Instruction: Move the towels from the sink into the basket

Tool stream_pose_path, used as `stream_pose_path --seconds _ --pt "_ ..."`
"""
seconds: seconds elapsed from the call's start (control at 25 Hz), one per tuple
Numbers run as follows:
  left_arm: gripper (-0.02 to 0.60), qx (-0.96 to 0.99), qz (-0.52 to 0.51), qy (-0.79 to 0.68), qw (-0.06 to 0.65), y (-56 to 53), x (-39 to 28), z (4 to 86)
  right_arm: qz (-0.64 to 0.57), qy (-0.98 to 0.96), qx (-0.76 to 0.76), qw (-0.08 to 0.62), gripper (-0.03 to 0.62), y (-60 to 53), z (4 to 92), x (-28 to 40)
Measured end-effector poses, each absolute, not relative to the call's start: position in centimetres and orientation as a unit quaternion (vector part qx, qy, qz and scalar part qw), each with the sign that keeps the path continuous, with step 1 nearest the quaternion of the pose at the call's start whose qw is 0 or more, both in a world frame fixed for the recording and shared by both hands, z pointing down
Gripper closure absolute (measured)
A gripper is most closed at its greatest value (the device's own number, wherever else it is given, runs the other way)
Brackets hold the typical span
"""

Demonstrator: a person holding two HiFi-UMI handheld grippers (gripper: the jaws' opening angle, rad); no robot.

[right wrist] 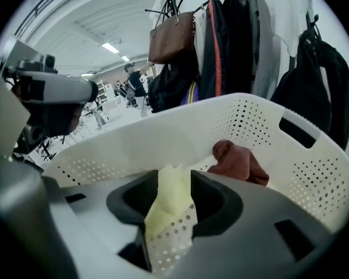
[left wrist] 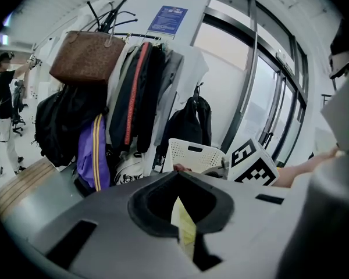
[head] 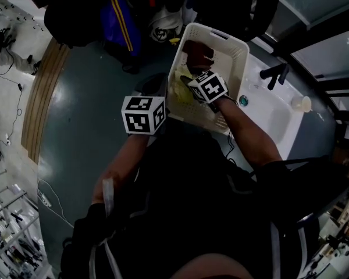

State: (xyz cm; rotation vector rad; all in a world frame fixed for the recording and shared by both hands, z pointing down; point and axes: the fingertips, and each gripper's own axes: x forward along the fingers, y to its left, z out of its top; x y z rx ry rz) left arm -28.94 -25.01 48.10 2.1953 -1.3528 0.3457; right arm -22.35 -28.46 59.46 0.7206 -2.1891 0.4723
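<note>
Right gripper (right wrist: 170, 213): over the basket (head: 234, 46), its jaws apart. The yellow towel (right wrist: 173, 188) lies loose in the gap and the pads are not pressing it.
Left gripper (left wrist: 183, 228): at the basket's near rim. Its jaws are drawn close on a sliver of yellow cloth, probably a corner of that same towel.
Yellow towel: inside the basket, against the near wall.
Brown towel (head: 198, 52): bunched deeper in the basket.
Sink (head: 279, 124): just beside the basket, partly behind the right arm.
Handling: light, limp cloth that isn't fragile, but it will sag and may catch on the rim.
Where to hold: a thick bunched fold, pinched deep rather than by a thin edge.
</note>
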Motion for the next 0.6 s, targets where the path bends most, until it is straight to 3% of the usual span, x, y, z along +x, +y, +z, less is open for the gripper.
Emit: stream_pose_path --seconds 0.6 --pt "0.578 0.832 0.1 -0.49 0.24 -24.0 -26.7 43.7 0.183 -0.884 0.375 0.212 0.433 -27.4 45.5 -16.3"
